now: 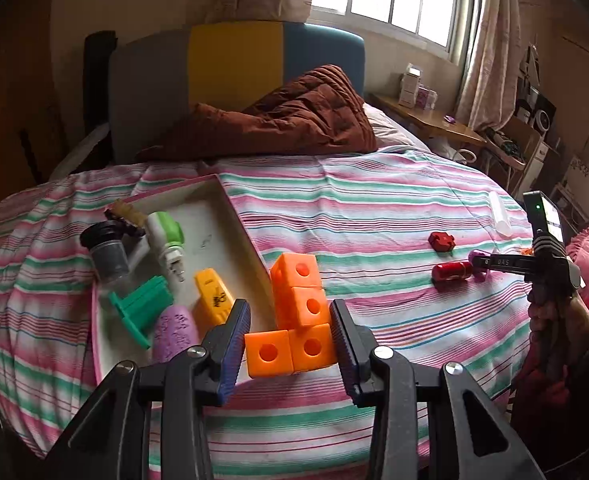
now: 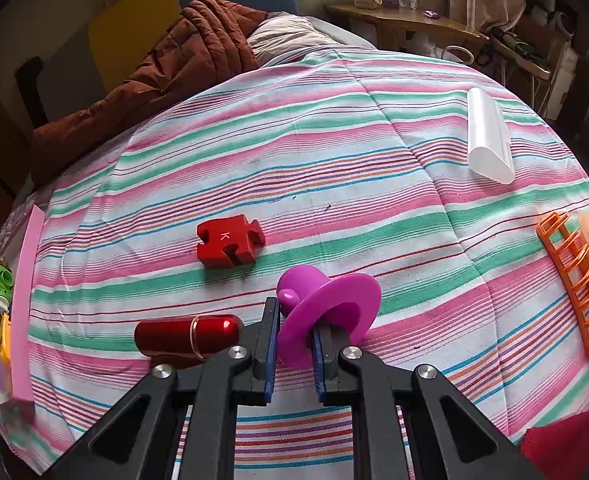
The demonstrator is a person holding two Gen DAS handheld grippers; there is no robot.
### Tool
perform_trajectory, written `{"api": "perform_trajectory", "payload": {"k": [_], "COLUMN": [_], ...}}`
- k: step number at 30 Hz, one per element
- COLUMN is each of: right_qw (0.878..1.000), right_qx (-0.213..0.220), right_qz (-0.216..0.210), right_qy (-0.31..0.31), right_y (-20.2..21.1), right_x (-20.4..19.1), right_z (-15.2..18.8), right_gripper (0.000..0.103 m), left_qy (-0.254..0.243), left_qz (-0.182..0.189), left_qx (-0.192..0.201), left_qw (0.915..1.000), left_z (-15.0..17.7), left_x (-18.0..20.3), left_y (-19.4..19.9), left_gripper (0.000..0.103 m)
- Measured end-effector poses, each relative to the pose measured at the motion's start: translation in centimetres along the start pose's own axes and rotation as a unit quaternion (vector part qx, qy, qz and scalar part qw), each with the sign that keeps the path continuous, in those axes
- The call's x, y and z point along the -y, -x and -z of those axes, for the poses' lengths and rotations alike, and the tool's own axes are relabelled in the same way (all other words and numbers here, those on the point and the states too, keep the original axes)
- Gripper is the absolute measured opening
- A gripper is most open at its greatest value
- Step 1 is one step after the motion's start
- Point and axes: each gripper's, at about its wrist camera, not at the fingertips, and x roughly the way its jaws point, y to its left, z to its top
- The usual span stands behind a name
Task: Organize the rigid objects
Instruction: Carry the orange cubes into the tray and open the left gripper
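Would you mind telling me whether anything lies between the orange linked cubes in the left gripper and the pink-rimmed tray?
Nothing visible does. The left gripper brackets the orange cubes, which already rise right beside the tray at its right rim. Inside, the yellow piece and purple piece crowd the near corner; the far part looks free.
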Motion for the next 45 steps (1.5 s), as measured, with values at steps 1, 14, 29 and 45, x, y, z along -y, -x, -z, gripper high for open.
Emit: {"api": "perform_trajectory", "payload": {"k": [1, 14, 29, 45], "right_qw": [1.000, 1.000, 1.000, 1.000], "right_qx": [0.000, 0.000, 0.001, 0.002], "right_qz": [0.000, 0.005, 0.010, 0.013], "right_qy": [0.000, 0.004, 0.012, 0.014], "right_y": [0.0, -0.1, -0.2, -0.3], "right_x": [0.0, -0.1, -0.4, -0.5], "right_z": [0.0, -0.1, -0.1, -0.3], "right_gripper": [0.015, 0.015, 0.015, 0.015], "left_qy": [0.005, 0.116, 0.159, 0.131], "left_qz": [-0.002, -0.028, -0.044, -0.087], "left_qx": [0.000, -0.006, -0.042, -0.054], "left_qw": [1.0000, 0.9928, 0.9853, 0.9860], "left_z": [0.1, 2.2, 3.9, 4.1], "left_x": [-0.4, -10.8, -13.5, -12.9], "left_y": [0.1, 2.6, -1.9, -2.1], "left_gripper": [0.041, 0.041, 0.041, 0.047]}}
